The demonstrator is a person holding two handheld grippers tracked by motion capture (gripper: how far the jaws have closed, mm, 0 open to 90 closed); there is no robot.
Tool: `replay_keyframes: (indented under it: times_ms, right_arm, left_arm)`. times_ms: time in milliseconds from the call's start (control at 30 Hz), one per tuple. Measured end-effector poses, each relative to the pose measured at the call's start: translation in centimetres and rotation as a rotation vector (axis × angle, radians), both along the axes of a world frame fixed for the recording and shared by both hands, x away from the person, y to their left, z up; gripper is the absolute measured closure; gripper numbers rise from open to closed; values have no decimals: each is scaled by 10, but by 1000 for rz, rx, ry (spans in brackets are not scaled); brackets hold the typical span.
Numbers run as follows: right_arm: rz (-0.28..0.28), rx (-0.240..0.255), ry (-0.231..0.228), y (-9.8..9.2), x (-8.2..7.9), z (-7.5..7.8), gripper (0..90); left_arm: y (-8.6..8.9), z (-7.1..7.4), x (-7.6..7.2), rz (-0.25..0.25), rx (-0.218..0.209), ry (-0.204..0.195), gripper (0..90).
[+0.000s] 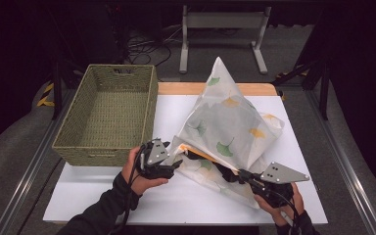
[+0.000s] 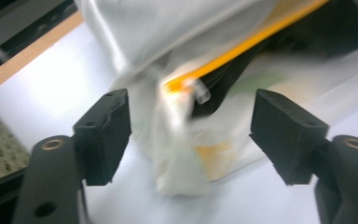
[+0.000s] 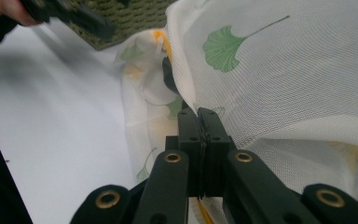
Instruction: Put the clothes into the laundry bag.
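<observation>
Mesh bag [image 1: 227, 122] is hanging pinched in the clenched right hand-held gripper [image 3: 200, 116], while the released left hand-held gripper [image 2: 191, 135] is straddling its crumpled corner without touching.

**Blur, crops, hidden bits**

Left gripper view: mesh bag [image 2: 186, 135] motion-blurred, its top and right cut by the frame; the dark item under its yellow trim can't be identified. Right gripper view: left claw [image 3: 70, 16] smeared and cropped at the top-left corner. Bag fabric hides what the right claw [image 3: 200, 119] pinches beyond the cloth. High view: basket [image 1: 108, 147] covers the worktop's [image 1: 176, 196] left-rear corner.
</observation>
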State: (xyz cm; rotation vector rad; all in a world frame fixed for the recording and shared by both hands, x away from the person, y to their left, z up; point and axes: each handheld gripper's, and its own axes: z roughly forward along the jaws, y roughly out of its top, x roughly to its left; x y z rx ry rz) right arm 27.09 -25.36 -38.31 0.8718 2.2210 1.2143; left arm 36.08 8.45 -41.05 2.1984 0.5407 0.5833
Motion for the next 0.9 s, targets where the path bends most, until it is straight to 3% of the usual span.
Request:
replay_keyframes:
  times_ms: [67,133,167,367,433,533,667,800,900]
  right_arm:
    - [-1,16,-8,-3,-3,4,895]
    - [-4,17,-14,-4,-4,5,895]
    - [-7,22,-22,-7,-5,6,895]
    - [-27,51,-29,-16,-6,9,894]
    - [-31,52,-27,-16,-6,9,894]
    - [-20,49,-28,-13,-5,7,894]
    - [0,34,-21,-4,-3,4,894]
    - [25,21,-13,8,0,1,893]
    - [41,-6,-16,20,4,0,893]
  left_arm:
    - [-7,-7,6,-16,8,45,296]
    - [-12,-11,10,-24,28,60,396]
    - [-14,-13,12,-27,31,76,396]
    - [-15,-19,21,-67,65,136,843]
    - [-14,-19,19,-91,91,150,876]
    - [-5,-14,13,-90,94,130,887]
    - [20,-8,1,-100,54,148,889]
    - [56,-6,-17,-67,-17,158,890]
    - [71,-6,-24,-50,-38,170,890]
